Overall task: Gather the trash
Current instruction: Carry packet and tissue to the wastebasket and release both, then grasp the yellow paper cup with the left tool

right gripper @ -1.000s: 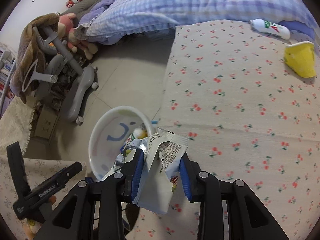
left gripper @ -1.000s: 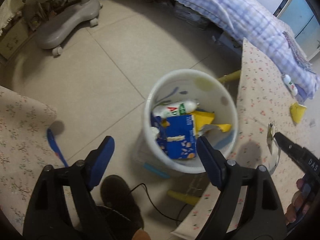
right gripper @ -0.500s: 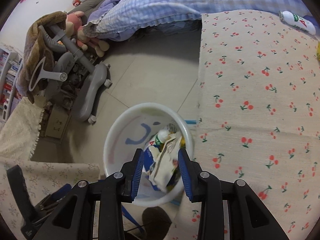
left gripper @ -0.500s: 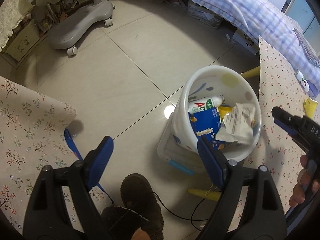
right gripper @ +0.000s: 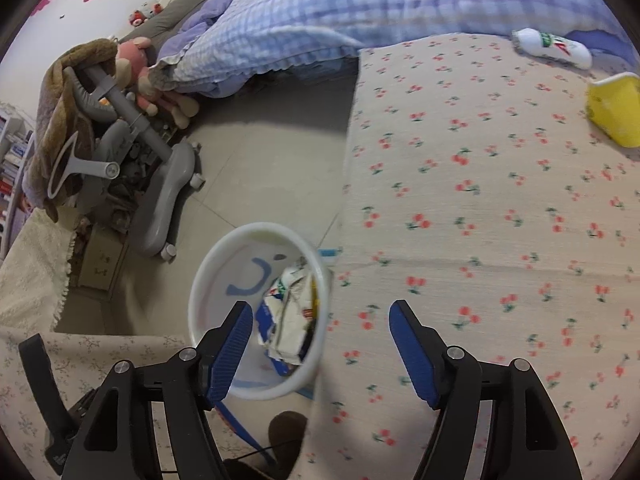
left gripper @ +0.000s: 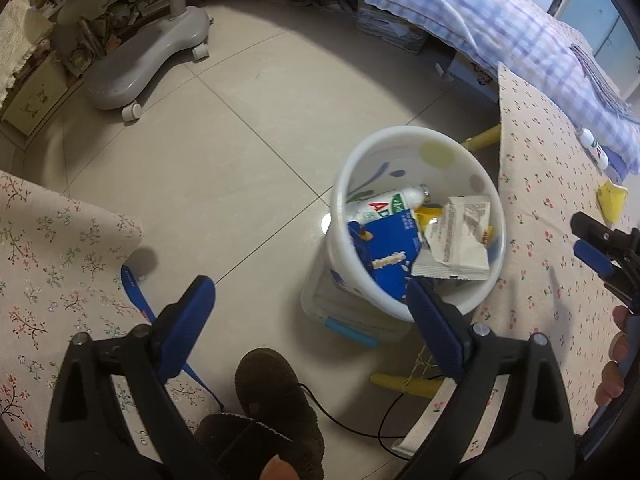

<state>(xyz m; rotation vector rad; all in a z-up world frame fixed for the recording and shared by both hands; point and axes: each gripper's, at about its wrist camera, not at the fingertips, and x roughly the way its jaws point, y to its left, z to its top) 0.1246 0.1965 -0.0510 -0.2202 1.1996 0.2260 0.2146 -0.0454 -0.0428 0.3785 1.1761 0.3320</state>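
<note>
**Two pieces left on the cherry-print surface**

My white bin (left gripper: 416, 216) stands on the floor by the surface's (right gripper: 500, 208) left edge, already holding a blue carton (left gripper: 390, 248), a bottle and a wrapper (left gripper: 456, 240). Both my grippers, right (right gripper: 320, 348) and left (left gripper: 308, 320), are spread apart and carry nothing. I judge the far-right yellow cup (right gripper: 616, 108) comes next, then the white bottle (right gripper: 554, 48) beyond it: I should pinch the cup's rim gently, since it may crumple.
</note>
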